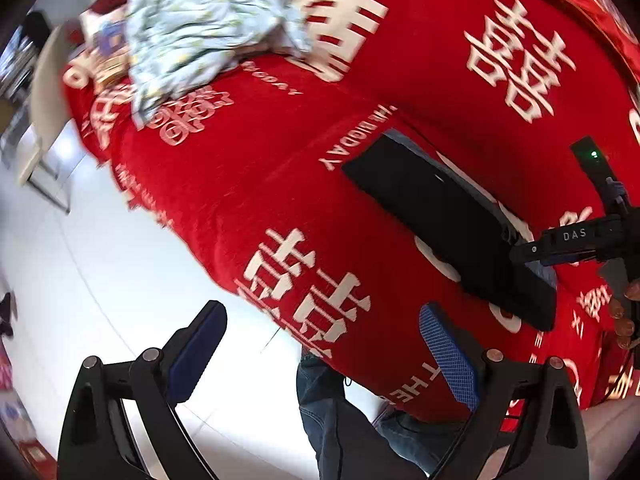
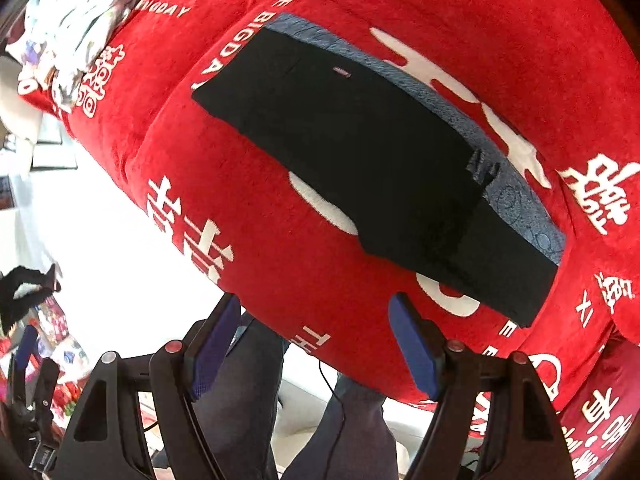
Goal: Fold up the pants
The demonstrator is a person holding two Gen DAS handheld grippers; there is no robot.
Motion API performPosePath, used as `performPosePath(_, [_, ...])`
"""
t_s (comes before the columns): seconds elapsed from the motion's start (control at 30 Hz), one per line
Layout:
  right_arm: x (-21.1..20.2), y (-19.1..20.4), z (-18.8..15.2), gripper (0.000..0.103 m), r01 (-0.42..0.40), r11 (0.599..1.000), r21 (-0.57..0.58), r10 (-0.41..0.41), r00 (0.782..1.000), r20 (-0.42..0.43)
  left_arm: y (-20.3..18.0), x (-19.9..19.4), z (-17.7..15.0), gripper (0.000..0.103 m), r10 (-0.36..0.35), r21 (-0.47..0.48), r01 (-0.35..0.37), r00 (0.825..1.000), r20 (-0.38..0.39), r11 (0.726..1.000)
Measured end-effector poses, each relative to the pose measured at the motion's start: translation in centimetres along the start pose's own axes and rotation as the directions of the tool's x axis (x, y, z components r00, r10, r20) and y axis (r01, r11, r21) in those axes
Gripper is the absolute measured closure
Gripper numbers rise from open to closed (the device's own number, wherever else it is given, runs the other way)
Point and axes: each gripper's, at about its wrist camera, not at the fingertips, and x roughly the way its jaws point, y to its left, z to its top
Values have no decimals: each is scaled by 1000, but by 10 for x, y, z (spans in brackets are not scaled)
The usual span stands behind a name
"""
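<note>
Black pants (image 2: 360,160) lie folded in a long rectangle on a red bed cover, with a blue-grey patterned lining (image 2: 516,208) showing along the far edge. They also show in the left wrist view (image 1: 448,220). My right gripper (image 2: 316,320) is open and empty, held just off the bed's near edge below the pants. My left gripper (image 1: 320,332) is open and empty, over the bed's edge and floor, left of the pants. The right gripper's body (image 1: 580,240) appears at the right of the left wrist view.
The red bed cover (image 1: 280,160) carries white characters. A crumpled white floral quilt (image 1: 200,24) lies at the far end of the bed. White floor (image 1: 80,280) runs beside the bed. The person's legs in jeans (image 2: 352,420) stand at the bed's edge. Clutter (image 2: 48,340) sits on the floor.
</note>
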Motion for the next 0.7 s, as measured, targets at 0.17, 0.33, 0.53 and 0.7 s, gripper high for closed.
performPosePath(0.17, [4,-36,-13,24,-5,993,115,3,1000,20,-21,22,28,5,-31,109,36,998,-47,993])
performPosePath(0.33, [6,-79,-38,24,-37,950,309,22,998,50,-46,53,55,5,-102,204,123,989,-109,971])
performPosePath(0.53, [-1,-110,-73,24,-47,886,461,-2,994,106,-71,101,76,5,-140,266,202,962,-234,942])
performPosePath(0.7, [14,-124,-100,23,-47,843,536,0,996,89,-86,146,87,5,-148,259,237,936,-320,936])
